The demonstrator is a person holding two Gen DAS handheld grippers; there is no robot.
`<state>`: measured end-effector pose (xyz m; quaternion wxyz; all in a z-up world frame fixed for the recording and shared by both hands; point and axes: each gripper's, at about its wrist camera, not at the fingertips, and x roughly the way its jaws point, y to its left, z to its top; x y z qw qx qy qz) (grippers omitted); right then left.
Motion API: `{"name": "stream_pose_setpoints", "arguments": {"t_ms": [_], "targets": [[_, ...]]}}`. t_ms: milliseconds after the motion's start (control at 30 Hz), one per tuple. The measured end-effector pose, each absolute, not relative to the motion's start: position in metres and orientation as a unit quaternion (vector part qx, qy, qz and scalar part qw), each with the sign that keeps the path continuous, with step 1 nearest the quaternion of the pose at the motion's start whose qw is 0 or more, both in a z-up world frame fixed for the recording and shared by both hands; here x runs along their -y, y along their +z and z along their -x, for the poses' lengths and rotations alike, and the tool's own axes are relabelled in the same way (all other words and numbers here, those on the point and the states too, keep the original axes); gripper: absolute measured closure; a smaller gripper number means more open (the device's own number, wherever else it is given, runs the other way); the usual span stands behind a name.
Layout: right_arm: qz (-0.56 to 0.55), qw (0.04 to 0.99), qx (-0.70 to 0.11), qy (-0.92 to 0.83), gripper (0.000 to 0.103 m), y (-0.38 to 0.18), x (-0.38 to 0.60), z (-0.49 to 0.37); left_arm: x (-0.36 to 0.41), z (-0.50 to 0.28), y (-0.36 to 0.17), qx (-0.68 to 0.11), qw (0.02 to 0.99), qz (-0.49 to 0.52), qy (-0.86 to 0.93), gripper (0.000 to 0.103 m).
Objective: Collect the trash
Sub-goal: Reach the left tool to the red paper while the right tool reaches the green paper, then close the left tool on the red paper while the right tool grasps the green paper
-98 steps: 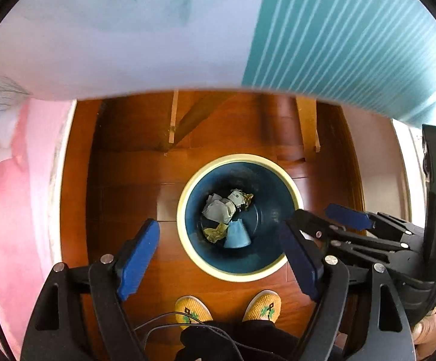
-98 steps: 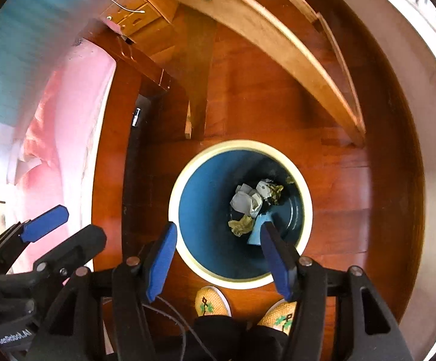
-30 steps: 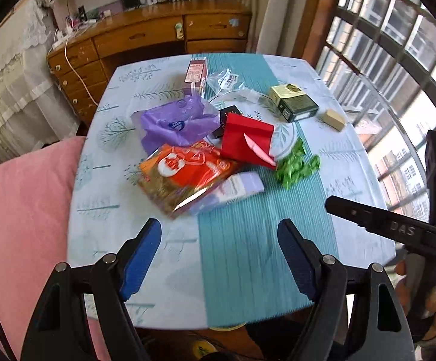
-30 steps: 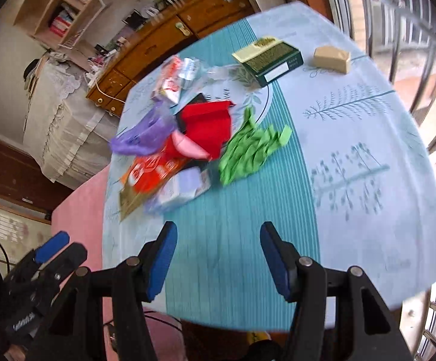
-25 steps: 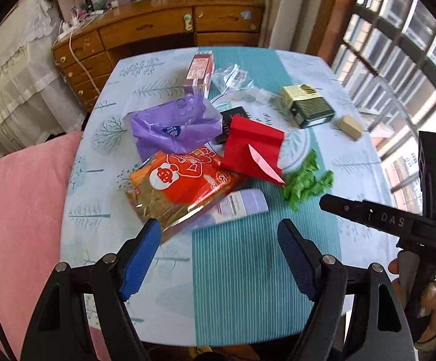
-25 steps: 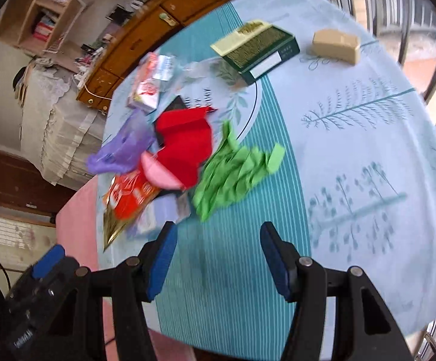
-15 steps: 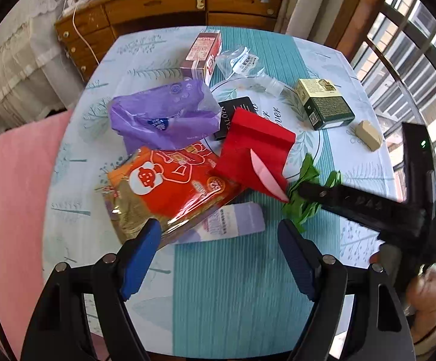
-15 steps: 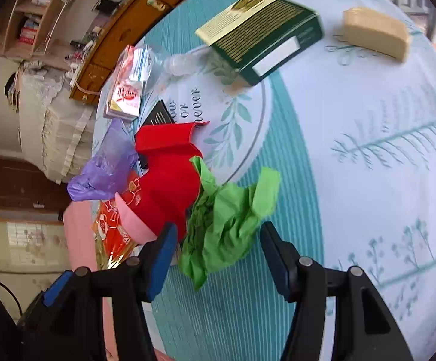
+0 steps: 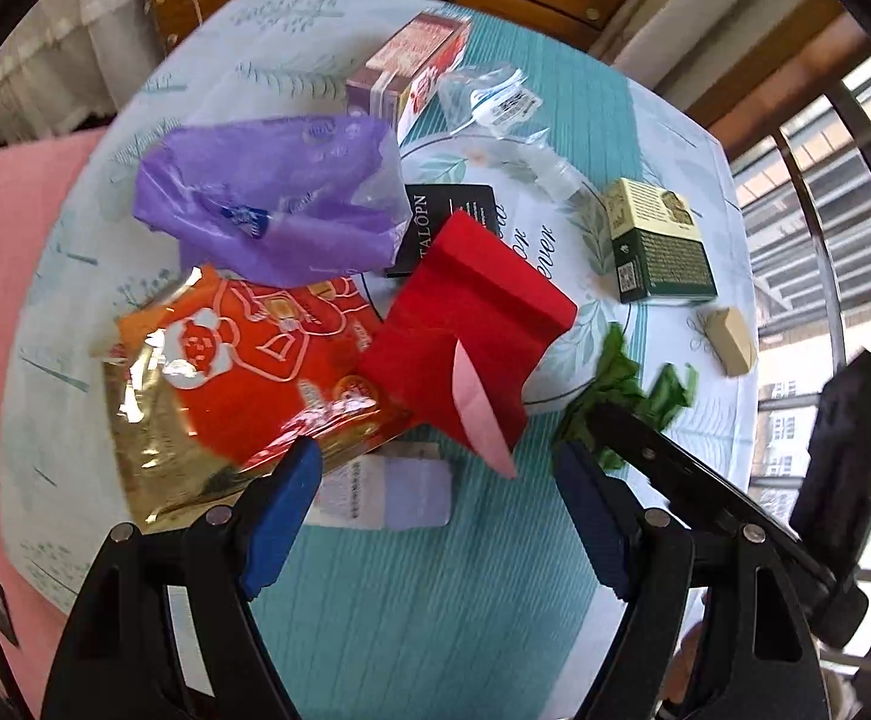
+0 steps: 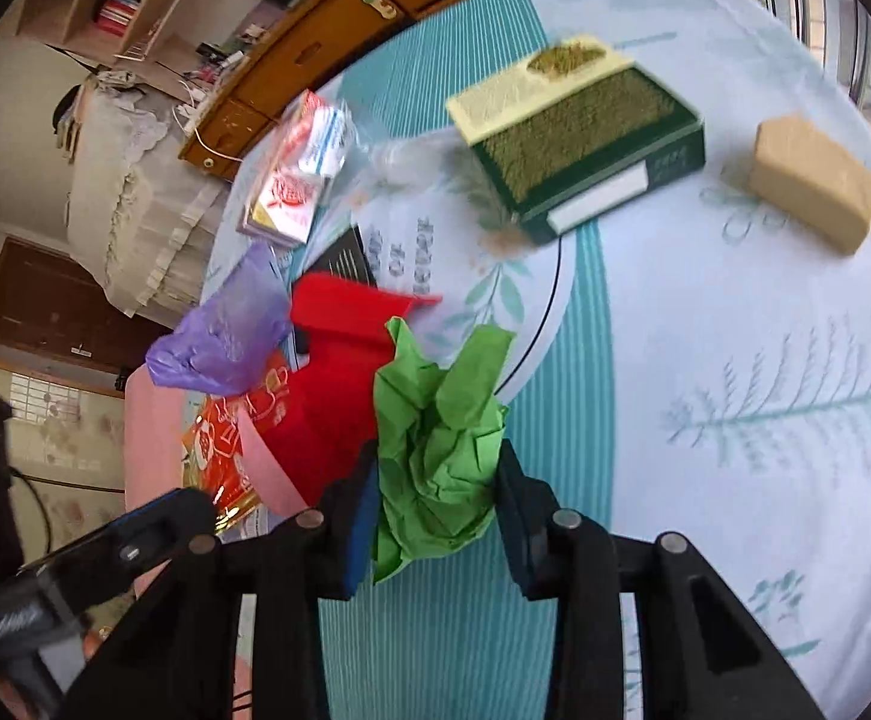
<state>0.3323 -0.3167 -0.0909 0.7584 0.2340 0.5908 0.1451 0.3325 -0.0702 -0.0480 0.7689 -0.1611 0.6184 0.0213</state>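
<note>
Both grippers point steeply down at the littered table [image 10: 735,420]. On the right gripper [image 10: 435,498] the jaws have just been closing, and the crumpled green paper [image 10: 435,450] now sits between the blue pads, touching both of them, its lower edge spilling past the left pad; whether they already squeeze it firmly is hard to judge. Wide apart stand the jaws of the left gripper [image 9: 435,498], holding nothing, above the teal stripe of the cloth, with a pale lilac packet [image 9: 387,495] lying between the pads and the orange-and-gold snack bag [image 9: 237,384] just behind its left pad. Beyond lie a folded red paper [image 9: 471,324], a purple plastic bag [image 9: 273,192], a black card [image 9: 435,222] partly covered by the red paper, a clear wrapper [image 9: 495,102], a red carton [image 9: 411,66], a green box [image 9: 657,240] and a tan block [image 9: 729,339]. No bin shows in either view. From the left camera most of the green paper is hidden behind the right gripper's dark arm.
</note>
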Motion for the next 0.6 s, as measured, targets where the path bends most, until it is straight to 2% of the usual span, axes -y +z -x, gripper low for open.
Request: {"name": "stream_pose_setpoints", "arguments": {"t_ms": [33,133,333,400,467,500,533,600], "targets": [[-0.234,0.760,-0.589,0.147,0.067,-0.090,0.319,-0.333,0.070,-0.335,-0.052,-0.621,0.766,0.162,0.025,0.026],[-0.235,0.762,-0.585,0.150,0.067,-0.088,0.325,-0.335,0.074,-0.347,-0.066,-0.636,0.753,0.165,0.035,0.039],[-0.237,0.757,-0.589,0.154,0.067,-0.096,0.334,-0.332,0.083,-0.361,-0.089,-0.655,0.735,0.169,0.054,0.044],[-0.238,0.755,-0.591,0.155,0.067,-0.098,0.336,-0.330,0.087,-0.364,-0.093,-0.658,0.733,0.161,0.058,0.056],[-0.239,0.753,-0.592,0.157,0.067,-0.100,0.337,-0.329,0.089,-0.366,-0.097,-0.661,0.731,0.157,0.063,0.072],[-0.239,0.753,-0.593,0.158,0.067,-0.101,0.338,-0.328,0.090,-0.367,-0.097,-0.660,0.731,0.157,0.066,0.076],[-0.240,0.752,-0.593,0.159,0.067,-0.101,0.338,-0.327,0.090,-0.367,-0.098,-0.660,0.732,0.154,0.069,0.085],[-0.241,0.752,-0.593,0.160,0.067,-0.102,0.339,-0.325,0.095,-0.367,-0.096,-0.656,0.738,0.143,0.070,0.089]]}}
